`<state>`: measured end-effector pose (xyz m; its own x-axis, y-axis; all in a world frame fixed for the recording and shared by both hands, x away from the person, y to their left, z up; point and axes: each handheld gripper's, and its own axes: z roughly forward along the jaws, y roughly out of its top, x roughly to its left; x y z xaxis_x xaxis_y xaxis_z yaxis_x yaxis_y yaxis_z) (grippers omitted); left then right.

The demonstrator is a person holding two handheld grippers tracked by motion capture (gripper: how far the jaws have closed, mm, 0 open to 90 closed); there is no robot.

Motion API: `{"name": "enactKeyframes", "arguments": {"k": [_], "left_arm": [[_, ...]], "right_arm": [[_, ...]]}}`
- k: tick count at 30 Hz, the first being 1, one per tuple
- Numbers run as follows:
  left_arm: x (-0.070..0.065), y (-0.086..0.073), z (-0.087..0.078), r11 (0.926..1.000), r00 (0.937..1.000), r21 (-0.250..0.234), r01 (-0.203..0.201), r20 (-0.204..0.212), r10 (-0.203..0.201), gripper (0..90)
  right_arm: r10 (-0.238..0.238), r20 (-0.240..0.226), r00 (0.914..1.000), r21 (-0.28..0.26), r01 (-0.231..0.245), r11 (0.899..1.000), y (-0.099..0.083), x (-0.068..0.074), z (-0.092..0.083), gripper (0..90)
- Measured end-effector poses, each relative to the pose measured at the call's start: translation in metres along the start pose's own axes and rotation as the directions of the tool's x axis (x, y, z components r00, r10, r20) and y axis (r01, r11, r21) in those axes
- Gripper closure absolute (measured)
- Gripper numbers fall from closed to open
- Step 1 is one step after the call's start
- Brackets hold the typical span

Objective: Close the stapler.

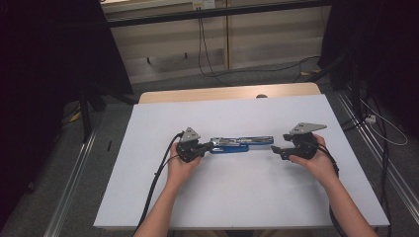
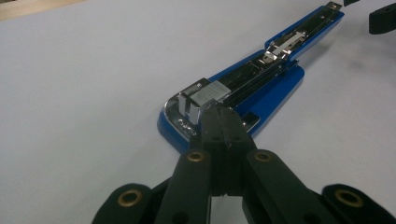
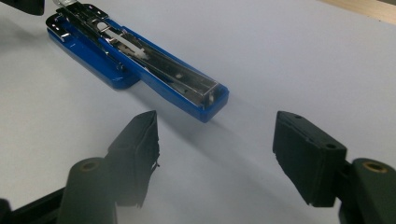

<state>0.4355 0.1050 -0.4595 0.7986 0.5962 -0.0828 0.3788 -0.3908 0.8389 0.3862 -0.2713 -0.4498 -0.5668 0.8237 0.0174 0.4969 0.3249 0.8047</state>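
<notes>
Mid-table (image 1: pixel 148 173), the opened blue stapler (image 1: pixel 236 144) lies flat. The left gripper (image 1: pixel 203 147), jaws pressed together, seems to pin its head; the right gripper (image 1: pixel 277 151), jaws spread, must next close on the far end

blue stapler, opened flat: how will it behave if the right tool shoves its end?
The blue stapler looks rigid, metal and plastic, so likely no flex. Its glossy base may slide on the smooth white table. Opened at a hinge, the arm may swing rather than move as one piece.
</notes>
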Motion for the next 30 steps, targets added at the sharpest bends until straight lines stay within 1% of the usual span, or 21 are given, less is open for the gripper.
{"name": "enactKeyframes", "arguments": {"k": [4,5,7,9,11,14,16,18,20,22,23,24,25,27,30], "left_arm": [[0.0,-0.001,0.003,1.0,1.0,0.005,0.004,-0.002,-0.004,90.0],[0.0,-0.002,0.004,0.9999,1.0,0.003,0.01,-0.001,-0.01,90.0],[0.0,-0.002,0.004,1.0,1.0,-0.001,0.006,-0.005,-0.006,90.0],[0.0,-0.002,0.004,1.0,0.9999,0.001,0.01,-0.009,-0.01,90.0],[0.001,-0.002,0.004,1.0,0.9999,0.01,-0.002,-0.014,0.002,90.0],[0.001,-0.002,0.005,0.9999,0.9999,0.006,0.008,-0.009,-0.008,90.0],[0.001,-0.002,0.005,1.0,0.9999,0.005,0.004,-0.012,-0.004,90.0],[0.001,-0.002,0.005,1.0,0.9999,0.005,-0.004,-0.016,0.004,90.0],[0.0,-0.002,0.005,1.0,0.9999,0.004,0.0,-0.014,0.0,90.0],[0.0,-0.003,0.005,1.0,0.9999,0.0,0.001,-0.012,-0.001,90.0],[0.0,-0.003,0.006,1.0,0.9999,-0.002,0.003,-0.012,-0.003,90.0],[0.0,-0.003,0.005,1.0,0.9999,0.0,0.004,-0.014,-0.004,90.0],[0.0,-0.003,0.006,1.0,0.9999,-0.003,0.004,-0.011,-0.004,90.0],[0.0,-0.002,0.005,1.0,0.9999,0.002,0.002,-0.014,-0.002,90.0],[0.0,-0.002,0.005,1.0,0.9999,0.001,0.002,-0.013,-0.002,90.0]], "right_arm": [[0.009,-0.004,1.0,0.01,-0.009,1.0,-0.002,-0.001,0.001,32.5],[0.011,-0.006,0.9999,0.009,-0.011,1.0,-0.002,-0.002,0.002,33.2],[0.013,-0.004,0.9999,0.015,-0.013,1.0,-0.003,-0.002,0.003,35.5],[0.014,-0.013,0.9998,0.021,-0.014,1.0,-0.003,-0.002,0.004,41.6],[0.013,-0.007,0.9999,0.035,-0.013,0.999,-0.003,-0.002,0.006,45.1],[0.014,-0.006,0.9999,0.054,-0.013,0.998,-0.004,-0.001,0.008,52.7],[0.01,-0.012,0.9999,0.063,-0.009,0.998,-0.004,0.0,0.009,58.8],[0.014,-0.01,0.9999,0.07,-0.013,0.997,-0.004,0.0,0.009,68.2],[0.019,-0.02,0.9996,0.079,-0.017,0.997,-0.004,0.0,0.01,73.7],[0.019,-0.02,0.9996,0.088,-0.018,0.996,-0.004,0.0,0.011,80.6],[0.026,-0.033,0.9991,0.088,-0.023,0.996,-0.004,0.0,0.012,82.1],[0.028,-0.035,0.999,0.087,-0.025,0.996,-0.004,0.0,0.012,84.5],[0.023,-0.032,0.9992,0.09,-0.02,0.996,-0.004,0.0,0.013,86.8],[0.028,-0.023,0.9993,0.085,-0.026,0.996,-0.003,0.0,0.014,89.4],[0.034,-0.022,0.9992,0.088,-0.032,0.996,-0.002,0.001,0.016,90.0]]}}
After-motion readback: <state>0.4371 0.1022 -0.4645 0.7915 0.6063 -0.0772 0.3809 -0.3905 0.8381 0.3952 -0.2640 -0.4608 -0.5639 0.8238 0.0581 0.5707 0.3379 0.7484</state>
